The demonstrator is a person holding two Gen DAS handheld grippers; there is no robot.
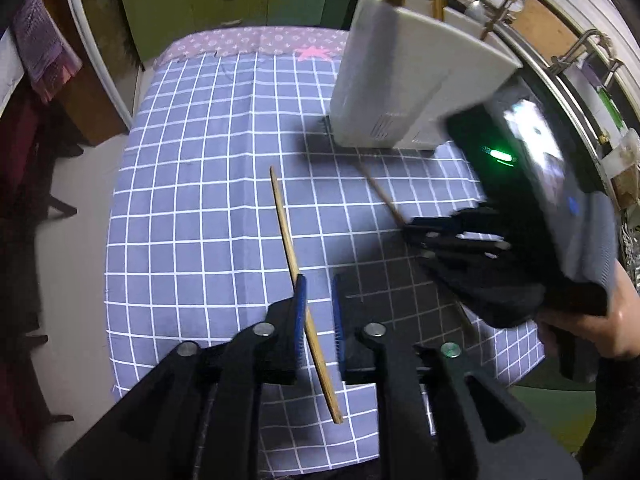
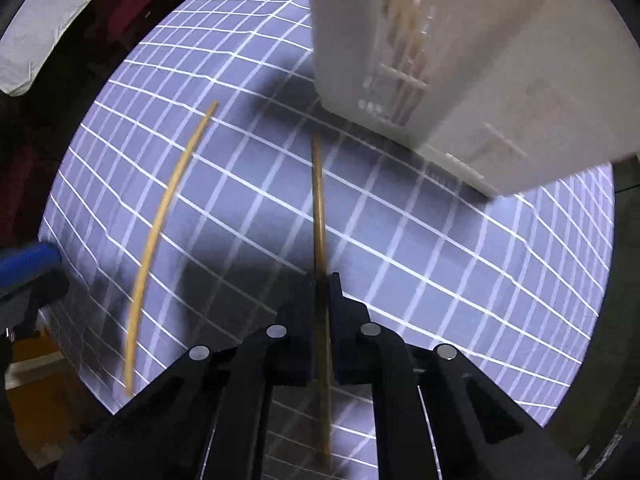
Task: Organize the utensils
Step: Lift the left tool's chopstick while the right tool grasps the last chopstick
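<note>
A light wooden chopstick (image 1: pixel 296 268) lies on the blue checked tablecloth (image 1: pixel 192 184). My left gripper (image 1: pixel 318 300) is open, its blue-padded fingers either side of the chopstick's near part. My right gripper (image 2: pixel 322 292) is shut on a darker chopstick (image 2: pixel 319 208), which points toward the white utensil holder (image 2: pixel 460 64). The right gripper also shows in the left wrist view (image 1: pixel 416 228), low over the cloth with its chopstick (image 1: pixel 380 192). The holder (image 1: pixel 404 80) stands at the table's far right with wooden handles sticking out of its top. The light chopstick shows in the right wrist view (image 2: pixel 160 224).
Green cabinets (image 1: pixel 224 0) stand beyond the far table edge. A sink area with taps (image 1: pixel 584 52) runs along the right. Dark chairs and hanging cloth (image 1: pixel 44 48) are at the left, past the table's left edge.
</note>
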